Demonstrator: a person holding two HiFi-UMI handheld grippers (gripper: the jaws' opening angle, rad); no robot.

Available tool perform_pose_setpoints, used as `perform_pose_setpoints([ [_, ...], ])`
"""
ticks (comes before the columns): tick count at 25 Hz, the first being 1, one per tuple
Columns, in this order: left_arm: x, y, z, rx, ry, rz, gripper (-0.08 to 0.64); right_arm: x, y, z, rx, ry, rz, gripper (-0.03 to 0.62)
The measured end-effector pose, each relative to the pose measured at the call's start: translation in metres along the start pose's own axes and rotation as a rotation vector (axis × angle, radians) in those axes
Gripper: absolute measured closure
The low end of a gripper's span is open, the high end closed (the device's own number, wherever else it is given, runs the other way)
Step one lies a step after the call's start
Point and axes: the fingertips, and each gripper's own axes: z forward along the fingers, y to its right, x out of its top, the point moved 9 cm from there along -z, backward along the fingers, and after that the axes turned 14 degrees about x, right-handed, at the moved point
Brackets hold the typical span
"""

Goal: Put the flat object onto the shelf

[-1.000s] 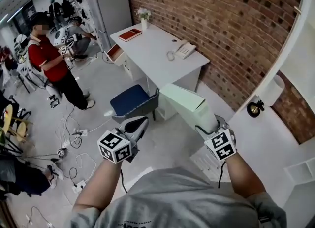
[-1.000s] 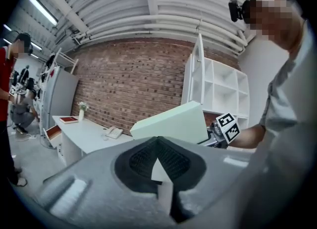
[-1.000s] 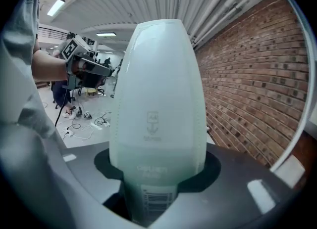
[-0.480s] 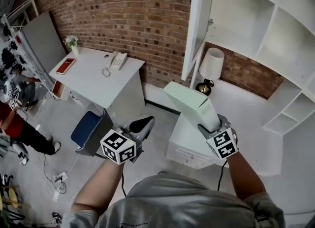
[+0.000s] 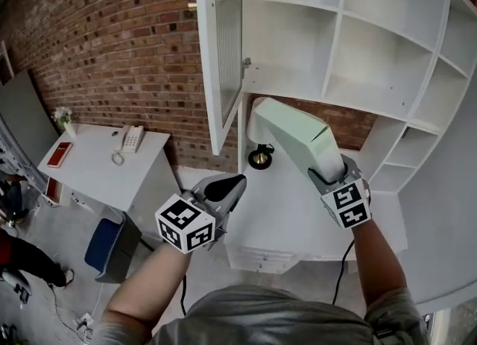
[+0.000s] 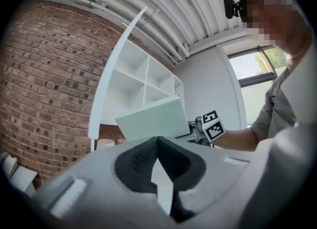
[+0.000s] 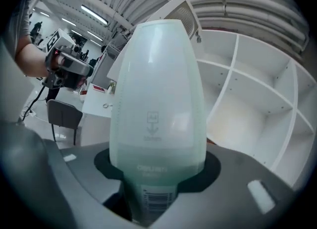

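White shelf (image 5: 370, 60) with open compartments ahead. Just below it, my right gripper (image 5: 326, 175) clamps the pale green flat object (image 5: 292, 132), pointing at the shelf. My left gripper (image 5: 232, 185), lower, is closed and empty. Best to level the object before sliding it in.

I count two grippers, the left gripper (image 5: 231, 185) and the right gripper (image 5: 328, 176); one flat object (image 5: 294, 136); one shelf (image 5: 339, 38) at twelve o'clock; one desk (image 5: 89, 168) at nine, with one telephone (image 5: 131, 139) and one red book (image 5: 58, 154); one lamp (image 5: 260, 157) near centre; one blue chair (image 5: 104, 241) at eight o'clock.
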Motion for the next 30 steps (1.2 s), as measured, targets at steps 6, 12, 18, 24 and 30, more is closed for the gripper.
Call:
perform_pose_setpoints([
  [6,0.044,0.018,0.02,-0.052,0.032,0.054,0.565,0.064,0.051,-0.031,-0.133,0.055,-0.068,0.328],
  [12,0.082,0.02,0.029,-0.063,0.067,0.058,0.565,0.125,0.079,-0.033,-0.223,0.071,-0.151,0.328],
  [18,0.106,0.016,0.035,-0.052,0.082,0.065,0.565,0.172,0.096,-0.015,-0.256,0.042,-0.184,0.328],
  [24,0.114,0.013,0.029,-0.047,0.093,0.059,0.565,0.201,0.097,-0.009,-0.277,0.048,-0.197,0.328],
  [30,0.119,0.004,0.017,-0.027,0.103,0.046,0.565,0.215,0.106,0.015,-0.322,-0.007,-0.185,0.327],
])
